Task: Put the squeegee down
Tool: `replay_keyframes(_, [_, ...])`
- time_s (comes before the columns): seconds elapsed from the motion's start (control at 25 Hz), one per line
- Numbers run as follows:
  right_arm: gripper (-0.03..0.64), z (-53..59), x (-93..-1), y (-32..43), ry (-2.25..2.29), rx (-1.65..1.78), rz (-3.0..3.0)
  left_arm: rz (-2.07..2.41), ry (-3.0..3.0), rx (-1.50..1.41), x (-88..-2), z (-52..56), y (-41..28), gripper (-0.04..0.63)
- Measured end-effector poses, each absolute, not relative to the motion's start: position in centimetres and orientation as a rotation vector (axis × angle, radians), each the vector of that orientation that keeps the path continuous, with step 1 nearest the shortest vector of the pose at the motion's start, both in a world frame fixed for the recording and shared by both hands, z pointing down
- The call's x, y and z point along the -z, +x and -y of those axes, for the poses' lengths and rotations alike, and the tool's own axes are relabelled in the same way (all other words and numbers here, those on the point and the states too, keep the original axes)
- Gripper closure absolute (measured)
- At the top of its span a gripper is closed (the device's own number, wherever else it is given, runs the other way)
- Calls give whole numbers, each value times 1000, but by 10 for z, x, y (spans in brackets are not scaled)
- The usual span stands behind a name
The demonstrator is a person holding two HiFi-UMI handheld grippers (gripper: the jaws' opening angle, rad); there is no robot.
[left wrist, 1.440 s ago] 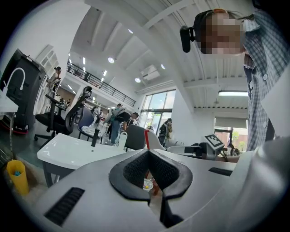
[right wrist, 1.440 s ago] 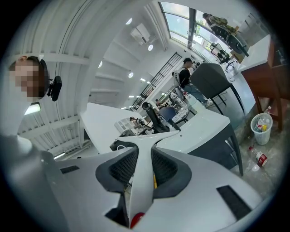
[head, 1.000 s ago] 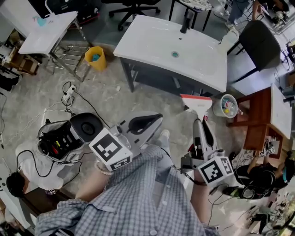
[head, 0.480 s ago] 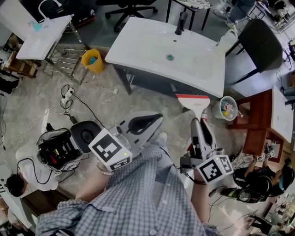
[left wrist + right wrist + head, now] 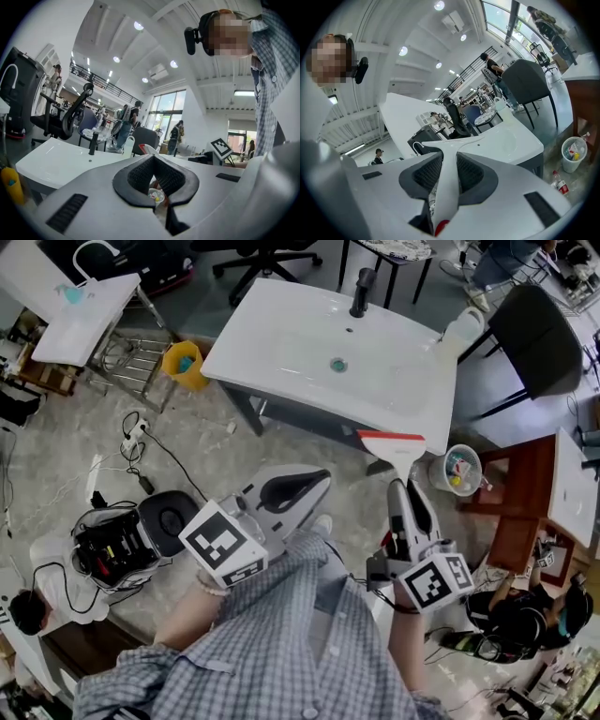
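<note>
White washbasin (image 5: pixel 281 334) fills upper centre of head view, black tap (image 5: pixel 359 292) at far rim. Left gripper (image 5: pixel 298 486), centre frame, jaws pressed together on nothing. Right gripper (image 5: pixel 410 498), lower right, pinches white squeegee (image 5: pixel 397 448) by handle. Red-edged blade hangs at basin's near edge, partly over floor. Small waste bin (image 5: pixel 454 472) stands just right of blade. Likely hazards: release short of basin drops squeegee to floor or bin; low approach clips blade on rim.
</note>
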State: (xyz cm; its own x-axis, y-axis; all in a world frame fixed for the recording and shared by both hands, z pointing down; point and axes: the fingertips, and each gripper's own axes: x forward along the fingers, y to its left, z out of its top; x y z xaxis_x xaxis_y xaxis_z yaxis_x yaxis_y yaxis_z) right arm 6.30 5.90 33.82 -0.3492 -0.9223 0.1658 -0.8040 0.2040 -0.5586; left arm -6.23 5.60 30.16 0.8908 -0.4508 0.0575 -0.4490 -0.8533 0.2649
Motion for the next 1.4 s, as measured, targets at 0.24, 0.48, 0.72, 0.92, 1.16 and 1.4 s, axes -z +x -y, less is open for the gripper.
replay_keyframes(0.24, [522,-37,-340,86,-1632,871,-2289,710,2774,7,-300,-39,-40,589])
replay_keyframes(0.48, [522,-19,-345,104,-1623,883,-2313,738,2761,2,-302,-21,-23,589])
replay_keyframes(0.72, [522,-6,-352,125,-1611,884,-2338,753,2758,-1,-304,-10,-1,589])
replay_keyframes(0.92, [522,1,-357,140,-1620,889,-2347,768,2754,0,-305,-4,11,589])
replay_keyframes(1.16, [522,7,-364,153,-1656,899,-2329,770,2749,-15,-307,3,17,589])
replay_keyframes(1.4, [522,11,-372,168,-1717,911,-2268,734,2760,-31,-308,10,25,589])
